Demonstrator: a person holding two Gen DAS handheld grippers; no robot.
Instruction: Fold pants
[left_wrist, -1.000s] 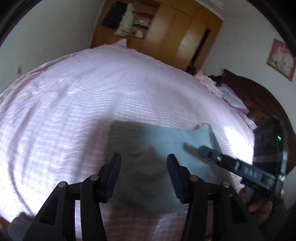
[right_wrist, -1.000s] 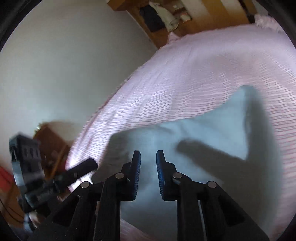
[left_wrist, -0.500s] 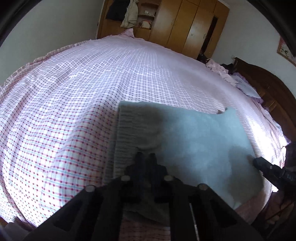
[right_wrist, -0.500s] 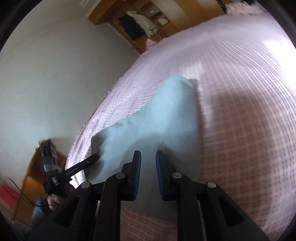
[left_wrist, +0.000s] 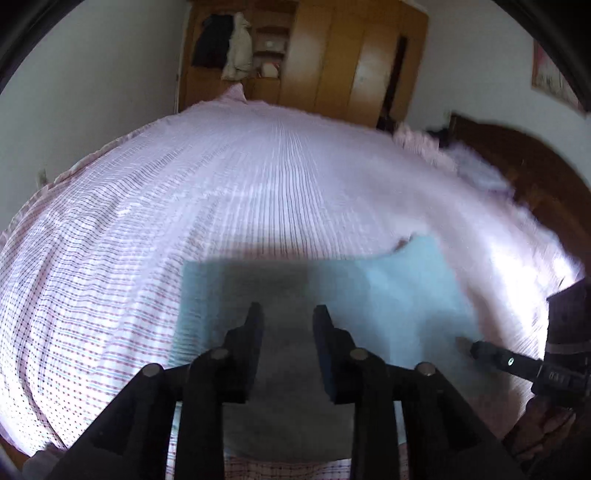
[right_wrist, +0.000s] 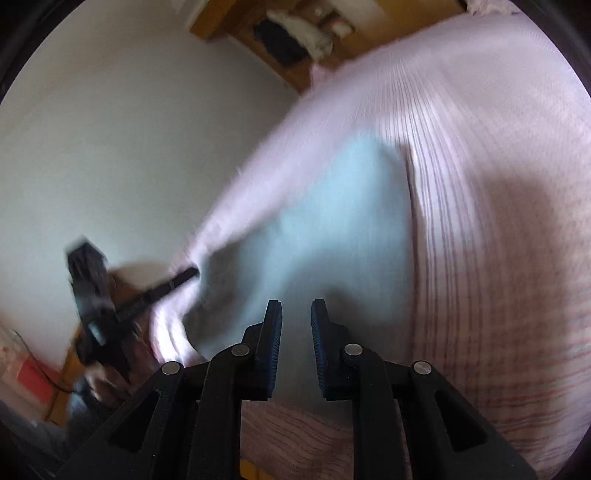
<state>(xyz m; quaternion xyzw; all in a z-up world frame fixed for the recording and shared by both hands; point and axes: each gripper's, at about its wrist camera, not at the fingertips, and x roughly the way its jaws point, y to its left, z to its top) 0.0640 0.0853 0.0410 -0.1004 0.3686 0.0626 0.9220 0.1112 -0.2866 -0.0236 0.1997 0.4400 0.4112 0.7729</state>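
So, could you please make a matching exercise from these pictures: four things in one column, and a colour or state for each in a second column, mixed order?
Things:
1. pants
2. bed sheet
3. wardrobe
4. left gripper

Descriptions:
A. brown wood, standing behind the bed
B. open, nothing between its fingers
C. light blue, lying folded and flat
D. pink check pattern, spread over the bed

Right pairs: 1-C, 2-D, 3-A, 4-B
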